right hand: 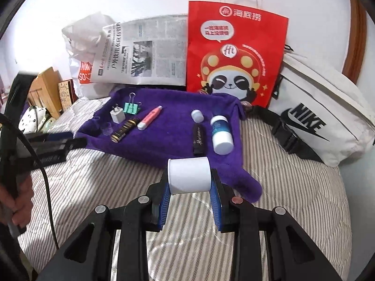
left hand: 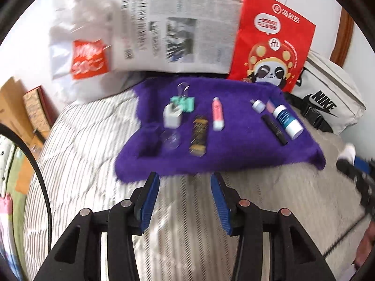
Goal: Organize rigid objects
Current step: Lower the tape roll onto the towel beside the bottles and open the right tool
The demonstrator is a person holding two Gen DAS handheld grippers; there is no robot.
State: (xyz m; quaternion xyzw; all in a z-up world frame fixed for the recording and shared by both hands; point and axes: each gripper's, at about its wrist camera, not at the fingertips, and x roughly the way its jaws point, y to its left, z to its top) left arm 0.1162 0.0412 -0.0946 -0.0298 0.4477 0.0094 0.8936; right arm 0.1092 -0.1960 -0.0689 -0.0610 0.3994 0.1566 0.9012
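Observation:
A purple towel (left hand: 234, 154) lies on striped bedding and carries several small items. On its left are a white charger plug (left hand: 172, 116), a teal binder clip (left hand: 185, 103), a clear little cup (left hand: 172, 139), a black-and-gold tube (left hand: 198, 132) and a pink tube (left hand: 217, 113). On its right are a small white bottle (right hand: 196, 116), a black tube (right hand: 199, 138) and a blue-and-white bottle (right hand: 221, 135). My left gripper (left hand: 185, 178) hangs open and empty before the towel's near edge. My right gripper (right hand: 190, 173) is shut on a white cylinder (right hand: 189, 175) above the towel's near right corner.
Behind the towel stand a newspaper (right hand: 150, 53), a red paper bag with a panda (right hand: 234, 53) and a white plastic bag (left hand: 77, 53). A white Nike bag (right hand: 323, 121) lies at the right. A black cable (right hand: 44, 171) and a hand (right hand: 21, 201) are at the left.

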